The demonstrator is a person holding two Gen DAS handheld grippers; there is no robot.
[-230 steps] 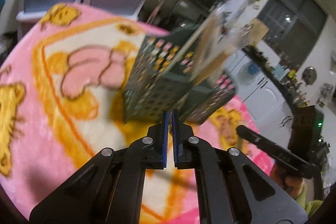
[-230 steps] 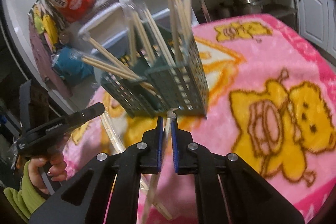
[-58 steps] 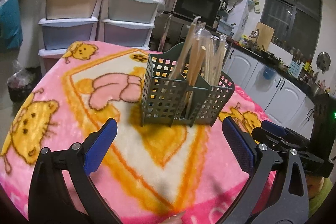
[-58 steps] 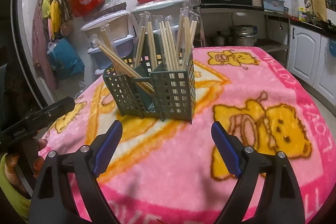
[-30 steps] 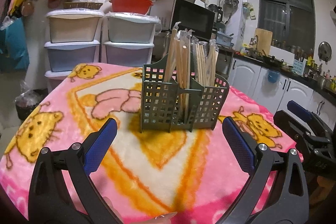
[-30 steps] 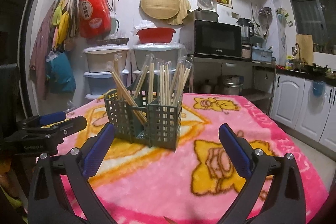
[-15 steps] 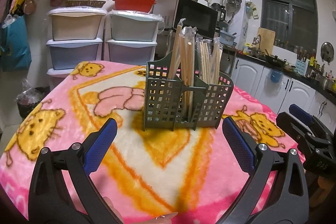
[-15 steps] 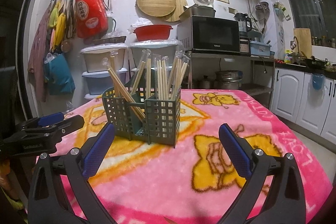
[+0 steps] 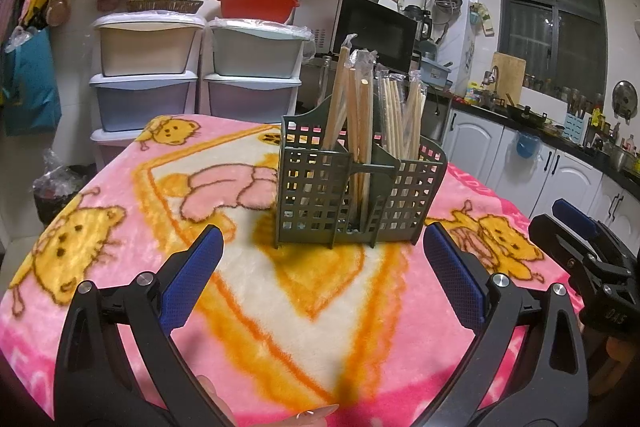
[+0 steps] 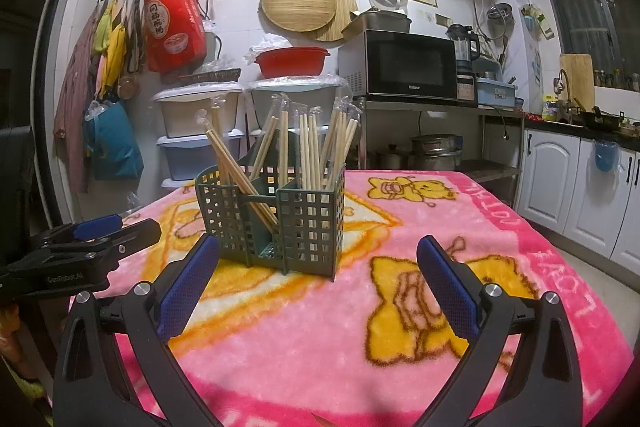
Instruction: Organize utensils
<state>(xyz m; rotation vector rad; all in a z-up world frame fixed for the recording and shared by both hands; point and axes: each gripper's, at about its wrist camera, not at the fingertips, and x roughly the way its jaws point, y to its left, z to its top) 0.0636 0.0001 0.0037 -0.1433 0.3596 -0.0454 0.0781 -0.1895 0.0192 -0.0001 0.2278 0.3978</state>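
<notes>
Because the pink fleece blanket with yellow cartoon bears (image 9: 120, 239) covering the surface is soft and loose, the biggest hazard is a snag: a tong tip dragged low across it could bunch the pile and tip whatever stands on it.

Next in size, the dark green perforated plastic utensil caddy (image 9: 356, 195) stands upright on that blanket, near its middle. It looks light and top-heavy, so a sideways knock from either tool could topple it.

Smaller again, the wrapped wooden chopsticks (image 10: 308, 151) stand in its compartments; one pair (image 10: 240, 175) leans steeply across a left cell and, in my judgement, is the likeliest to be caught and flicked out.

From the left wrist view the caddy sits at twelve o'clock, well apart from the left tongs (image 9: 324, 275), whose blue pads are spread wide and hold nothing. From the right wrist view it lies between eleven and twelve o'clock, just beyond the right tongs (image 10: 318, 283), equally spread and empty. Each tool shows in the other's view, the right at three o'clock, the left at nine.

No loose utensils lie on the blanket, so the sorting looks finished.
</notes>
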